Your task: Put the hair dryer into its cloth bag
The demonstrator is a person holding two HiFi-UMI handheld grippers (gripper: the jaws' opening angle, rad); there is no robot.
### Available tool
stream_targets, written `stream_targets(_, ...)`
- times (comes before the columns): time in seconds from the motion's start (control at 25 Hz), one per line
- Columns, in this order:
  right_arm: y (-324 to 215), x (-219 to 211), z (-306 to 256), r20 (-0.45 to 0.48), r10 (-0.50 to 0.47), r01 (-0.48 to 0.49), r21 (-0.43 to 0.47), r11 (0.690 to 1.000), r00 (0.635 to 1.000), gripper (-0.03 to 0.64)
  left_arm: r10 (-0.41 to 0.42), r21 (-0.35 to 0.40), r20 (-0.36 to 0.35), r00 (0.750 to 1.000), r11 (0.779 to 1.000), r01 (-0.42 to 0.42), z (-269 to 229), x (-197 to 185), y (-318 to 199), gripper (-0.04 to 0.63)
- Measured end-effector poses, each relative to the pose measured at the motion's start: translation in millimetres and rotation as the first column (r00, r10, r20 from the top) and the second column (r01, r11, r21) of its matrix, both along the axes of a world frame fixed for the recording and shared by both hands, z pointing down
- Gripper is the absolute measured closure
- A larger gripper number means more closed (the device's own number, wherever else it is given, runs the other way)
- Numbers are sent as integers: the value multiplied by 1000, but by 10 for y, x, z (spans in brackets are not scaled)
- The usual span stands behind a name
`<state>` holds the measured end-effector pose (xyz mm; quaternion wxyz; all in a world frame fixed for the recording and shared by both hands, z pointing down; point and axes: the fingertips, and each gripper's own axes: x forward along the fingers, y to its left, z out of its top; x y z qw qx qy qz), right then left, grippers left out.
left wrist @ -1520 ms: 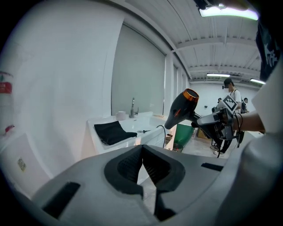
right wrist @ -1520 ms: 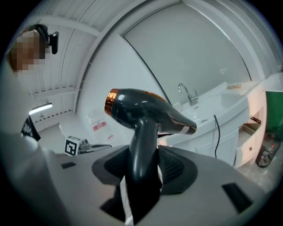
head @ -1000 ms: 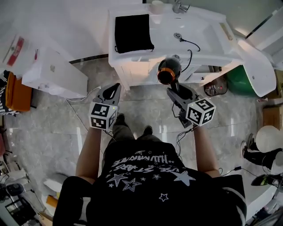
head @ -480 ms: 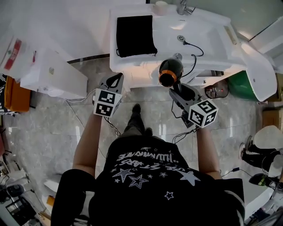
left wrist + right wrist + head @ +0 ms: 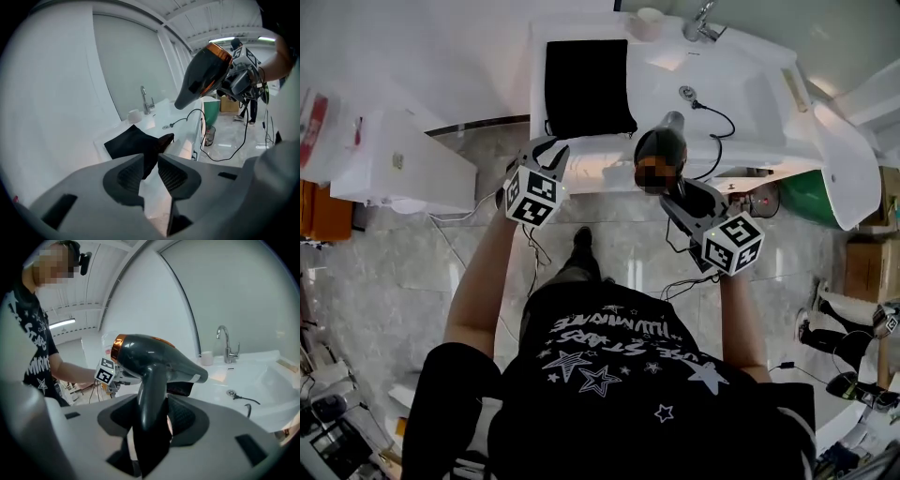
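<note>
The black cloth bag (image 5: 586, 86) lies flat on the left end of the white washbasin counter (image 5: 741, 94); the left gripper view shows the bag (image 5: 131, 143) just beyond the jaws. My left gripper (image 5: 546, 148) is at the counter's front edge below the bag. Its jaws (image 5: 150, 161) are opening, a narrow gap between them and nothing in it. My right gripper (image 5: 675, 192) is shut on the handle of the dark hair dryer (image 5: 661, 150), whose body has an orange ring. The dryer (image 5: 154, 357) stands upright in the jaws, in front of the basin.
The dryer's black cord (image 5: 712, 103) trails over the basin near the drain. A faucet (image 5: 701, 23) and a small cup (image 5: 649, 17) stand at the counter's back. A white box (image 5: 394, 159) sits on the floor at the left, a green bin (image 5: 806, 178) at the right.
My left gripper has moved up to the counter's front edge by the bag and its jaws have parted. The right gripper has carried the dryer a little closer to the counter.
</note>
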<state>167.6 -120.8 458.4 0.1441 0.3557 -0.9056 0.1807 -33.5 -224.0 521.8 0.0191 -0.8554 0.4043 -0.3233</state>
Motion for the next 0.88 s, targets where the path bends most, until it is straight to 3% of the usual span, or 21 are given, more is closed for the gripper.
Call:
stream_targets(0.24,-200,9,65,12,3,-2,-35,999,1000,422,60,2,118,991,998,-61,205,6,-295,439)
stream_targets(0.48,-285,-26,66,28,5,-3,-62,998,1000,423,163,-1,268,950,986,-168,421,72,-449,434)
stream_targets(0.68,-338,-61,90,18,1,0,-80,997,1000,422,210,7,338,917,974,-226,529,137,-574,434)
stream_targets(0.76,-355,-83,97,16,-1,2,-87,996,1000,422,220,3,363,905,971,-238,586,135,-606,439)
stream_targets(0.88,-374,-121,95,13,-11,12,-91,996,1000,422,211,22,373,903,972,-236,591,117,-665,509)
